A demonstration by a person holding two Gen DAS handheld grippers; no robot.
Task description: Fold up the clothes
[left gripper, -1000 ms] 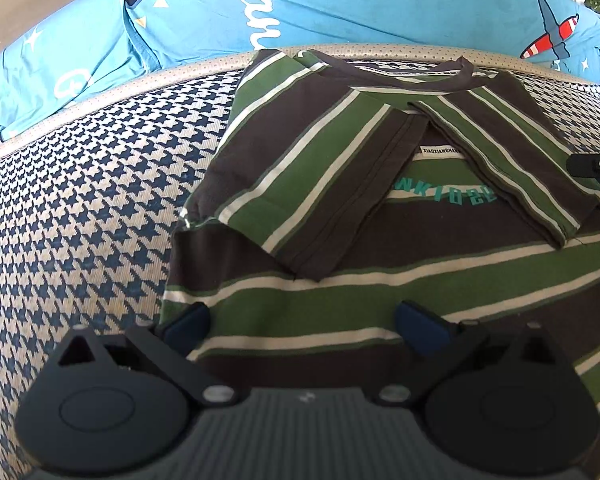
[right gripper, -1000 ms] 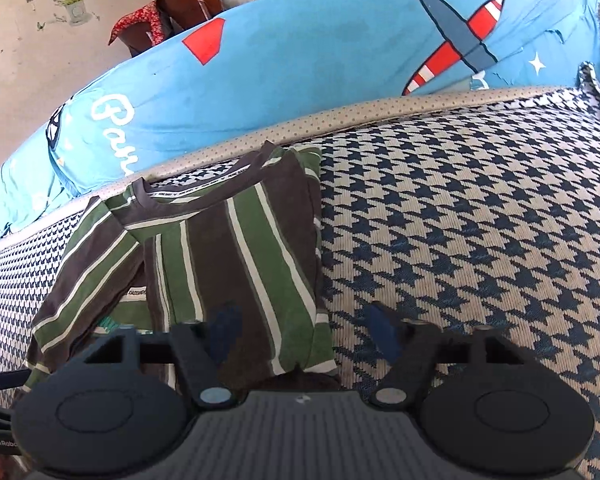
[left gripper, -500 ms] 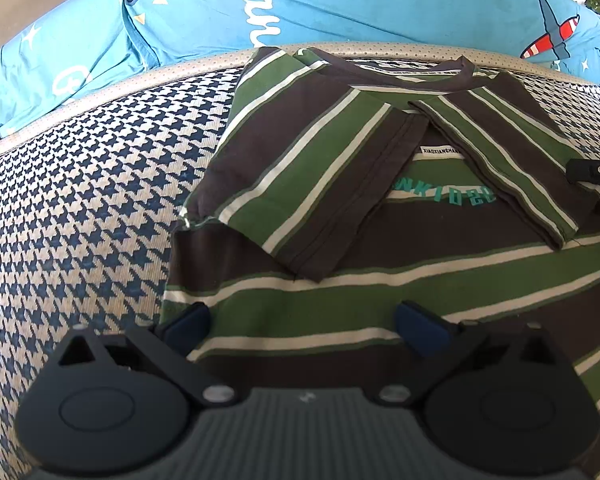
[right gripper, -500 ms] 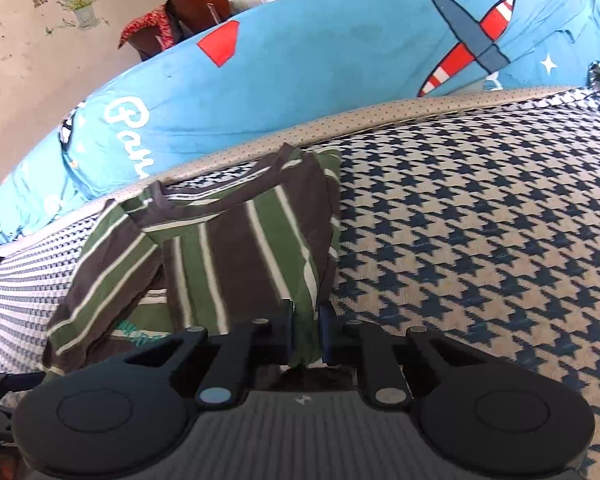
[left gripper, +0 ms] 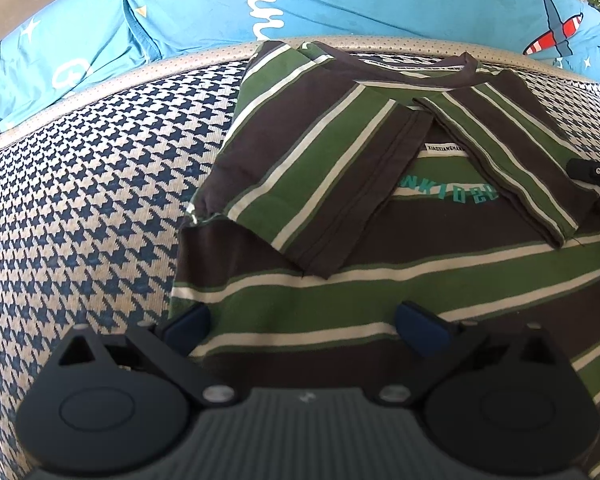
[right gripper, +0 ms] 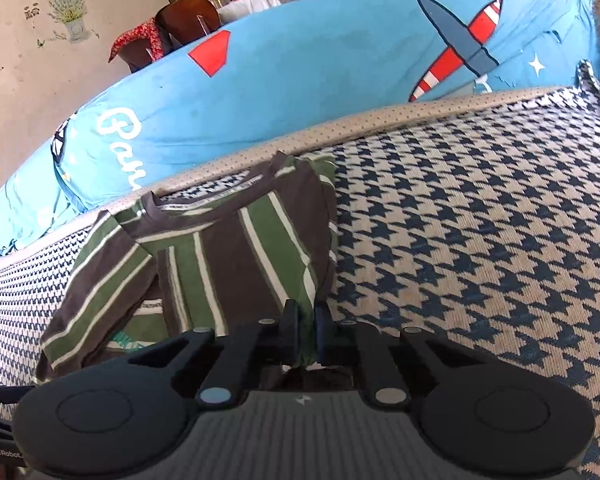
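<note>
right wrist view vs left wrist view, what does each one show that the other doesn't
Only the right wrist view shows the right claw shut on the right edge of the striped shirt, plus the room behind: a wall with flower decals and a chair.

Only the left wrist view shows the left claw open over the shirt's lower part, the teal lettering and the white label between the folded-in sleeves.

Both show the shirt lying on the houndstooth cover with the blue bedding beyond it.

Houndstooth-covered bed (left gripper: 80,208), striped t-shirt (left gripper: 340,292) lying on it with sleeves folded in, blue printed bolster (right gripper: 320,92) along far edge
</note>
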